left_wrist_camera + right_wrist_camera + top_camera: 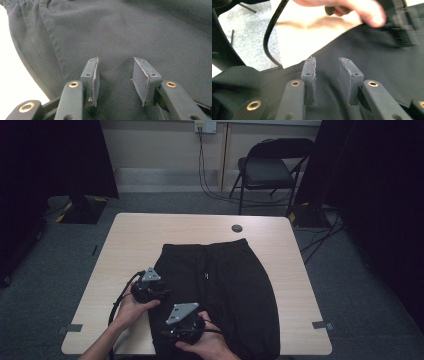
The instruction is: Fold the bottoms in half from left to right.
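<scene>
Two hands at the bottom centre of the high view each hold a gripper over black shorts (220,290) spread on a pale table (140,235). At lower left of centre, the left gripper (159,293) sits at the garment's left edge; just right of it and lower in the frame, the right gripper (187,329) hovers over the cloth near the bottom hem.

Seen along the left gripper (115,75) in its own view, the jaws stand apart with dark fabric lying between and under the pads, nothing pinched. A side seam runs down the upper left of that frame, with bright table beyond it. In the right gripper view, the right gripper (327,72) is likewise spread wide with nothing held, cloth beneath it; the other hand (352,10) and a black cable (268,35) cross the top of the frame.

Waistband and drawcord lie toward the top of the high view, legs toward the bottom, and the lower end of the shorts runs to the table's near edge.

By the look of it, the cloth is light, soft and limp: it should bunch and sag wherever it is lifted, and slide easily over the smooth top. Seamed edges and the hem appear the surest places to pinch, since a flat mid-panel offers little to bite without first pressing down to raise a fold.
</scene>
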